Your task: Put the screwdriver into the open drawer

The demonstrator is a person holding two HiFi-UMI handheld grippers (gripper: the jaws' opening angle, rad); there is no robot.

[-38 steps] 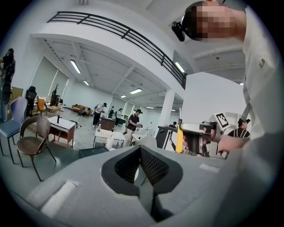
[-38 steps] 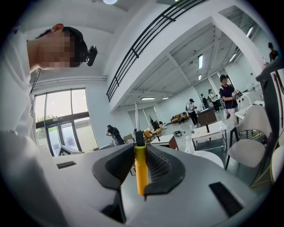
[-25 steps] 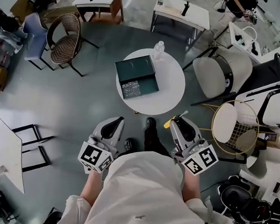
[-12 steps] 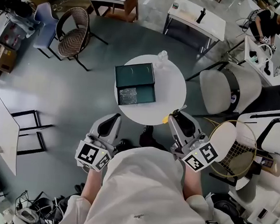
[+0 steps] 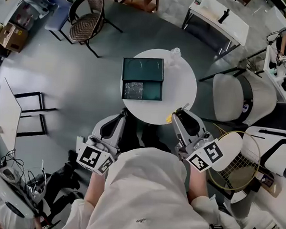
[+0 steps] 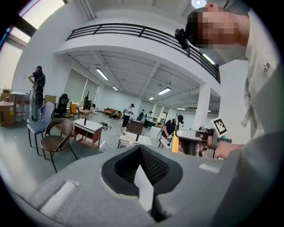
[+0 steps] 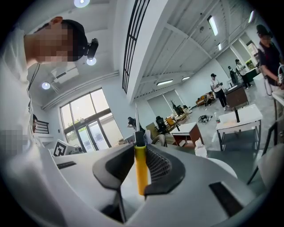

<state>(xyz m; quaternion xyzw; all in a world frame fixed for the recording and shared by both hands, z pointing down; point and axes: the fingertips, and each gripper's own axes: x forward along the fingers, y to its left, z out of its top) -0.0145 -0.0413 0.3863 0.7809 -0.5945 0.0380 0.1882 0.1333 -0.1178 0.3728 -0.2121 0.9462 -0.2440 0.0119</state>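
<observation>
A dark green drawer box [image 5: 143, 70] sits on the round white table [image 5: 183, 90]. Its open drawer [image 5: 142, 91] faces me and has a shiny packet [image 5: 133, 90] in its left half. My right gripper [image 5: 180, 115] is shut on the yellow-handled screwdriver [image 5: 171, 118] at the table's near edge. In the right gripper view the screwdriver [image 7: 140, 168] stands upright between the pads of the right gripper [image 7: 141, 148], shaft pointing away. My left gripper [image 5: 119, 119] is shut and empty, just off the table's near left rim. Nothing shows between the jaws of the left gripper [image 6: 141, 153].
A clear bottle [image 5: 174, 54] stands at the table's far right edge. A wicker chair [image 5: 88, 16] is far left, a white padded chair [image 5: 243, 98] right, and a round wire chair [image 5: 234, 158] close by my right arm. A white desk [image 5: 219, 17] stands beyond.
The table and drawer box have come nearer to me. Both grippers have moved forward up to the table's near edge, and the right one keeps its hold on the screwdriver.
</observation>
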